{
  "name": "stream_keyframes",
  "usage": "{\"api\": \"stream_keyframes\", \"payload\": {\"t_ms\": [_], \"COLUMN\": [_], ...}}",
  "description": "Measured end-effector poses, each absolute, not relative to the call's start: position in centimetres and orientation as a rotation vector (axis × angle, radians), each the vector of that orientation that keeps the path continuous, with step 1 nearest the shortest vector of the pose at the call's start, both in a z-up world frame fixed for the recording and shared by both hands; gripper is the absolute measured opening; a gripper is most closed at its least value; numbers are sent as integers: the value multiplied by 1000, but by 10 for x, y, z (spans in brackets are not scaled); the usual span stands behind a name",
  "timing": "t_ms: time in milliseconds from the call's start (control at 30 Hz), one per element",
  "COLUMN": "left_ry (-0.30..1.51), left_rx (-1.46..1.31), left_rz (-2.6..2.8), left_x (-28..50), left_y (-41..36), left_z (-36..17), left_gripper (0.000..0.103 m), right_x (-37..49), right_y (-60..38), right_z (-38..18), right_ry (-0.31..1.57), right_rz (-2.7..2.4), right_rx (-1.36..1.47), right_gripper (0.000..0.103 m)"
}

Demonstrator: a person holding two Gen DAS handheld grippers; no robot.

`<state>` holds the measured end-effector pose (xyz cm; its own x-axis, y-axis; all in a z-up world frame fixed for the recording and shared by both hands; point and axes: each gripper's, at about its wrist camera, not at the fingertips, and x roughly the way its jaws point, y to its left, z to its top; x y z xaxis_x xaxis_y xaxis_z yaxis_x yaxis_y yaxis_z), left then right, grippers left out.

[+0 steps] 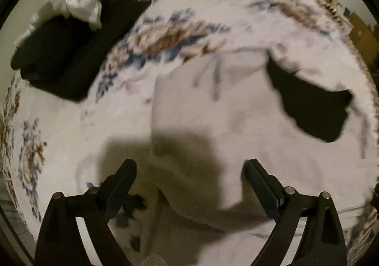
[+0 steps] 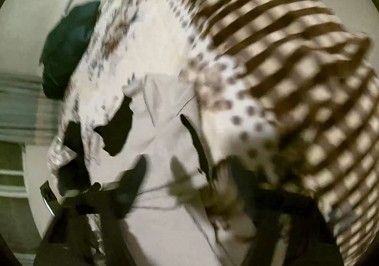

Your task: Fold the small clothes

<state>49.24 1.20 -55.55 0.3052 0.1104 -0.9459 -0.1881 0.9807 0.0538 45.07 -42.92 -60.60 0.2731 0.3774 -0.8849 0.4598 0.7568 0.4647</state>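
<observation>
A white garment (image 1: 201,104) lies spread on a floral bedspread (image 1: 165,36). My left gripper (image 1: 191,168) hangs just above its near part, jaws wide open, nothing between them, its shadow on the cloth. A loose black garment (image 1: 308,104) lies to the right of the white one. The right wrist view is blurred: the white garment (image 2: 163,128) runs down the middle and my right gripper (image 2: 183,178) is low over it. Its fingers stand apart with white cloth under the gap, and cloth bunches by the right finger (image 2: 234,171). The black garment (image 2: 116,133) lies left of it.
A pile of folded black clothes (image 1: 59,59) and a shiny white item (image 1: 78,2) lie at the far left of the bed. A brown checked blanket (image 2: 296,64) covers the right side. A dark green bundle (image 2: 66,52) sits at the bed's edge.
</observation>
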Motion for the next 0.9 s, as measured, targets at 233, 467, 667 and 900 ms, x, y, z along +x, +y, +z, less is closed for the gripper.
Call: {"api": "stream_keyframes", "payload": {"t_ms": [233,467,667,900], "left_ry": [1273,1287,1458,1576], "left_rx": [-168,-195,-210,-315], "left_rz": [149,90,67,37], "left_x": [484,408,317,245], "left_y": [37,70,95,102], "left_z": [-564,-525,-548,-582], "left_gripper": [101,101,100,99], "right_x": [466,430,326,229], "right_y": [-415,-406,-384,-365], "right_z": [-638,-605,-620,-663], "right_ry": [1413,1413,1577,1723], "right_rz": [-104,-23,12,7], "right_rx": [664,737,781,831], "right_gripper": [22,65,65,65]}}
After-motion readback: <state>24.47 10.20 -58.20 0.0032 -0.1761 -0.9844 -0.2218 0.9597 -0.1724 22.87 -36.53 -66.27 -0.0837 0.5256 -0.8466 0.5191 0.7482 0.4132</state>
